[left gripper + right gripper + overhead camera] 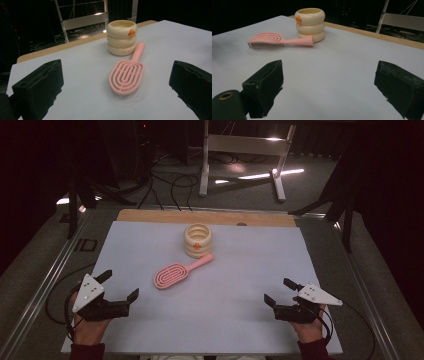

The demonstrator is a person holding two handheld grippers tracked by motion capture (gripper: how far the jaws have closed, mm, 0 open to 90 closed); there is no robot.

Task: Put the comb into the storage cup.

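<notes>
Bench w/ pale blue-grey cover, seen from high view. Pink hairbrush lying near centre, bristles down, oval slotted head toward 7 o'clock, handle toward 1 o'clock. Handle tip touching or just beside base of cream ringed holder, at 12 o'clock from bench centre; cannot tell contact for sure. Small orange duck-like knob on holder's near side.

Left tongs at 8 o'clock on bench, held in left hand, jaws spread wide, nothing between. Grey three-cornered plate on top. Well apart from hairbrush.

Right tongs at 4 o'clock, held in right hand, jaws likewise spread, gripping nothing. Also well apart from hairbrush.

Left gripper view: hairbrush between the two black jaws but farther off, head nearest, holder behind it. Right gripper view: hairbrush side-on at upper left, bristles on cover, handle end by holder.

Beyond bench's far wooden edge: dark floor w/ cables and pale metal frame.
</notes>
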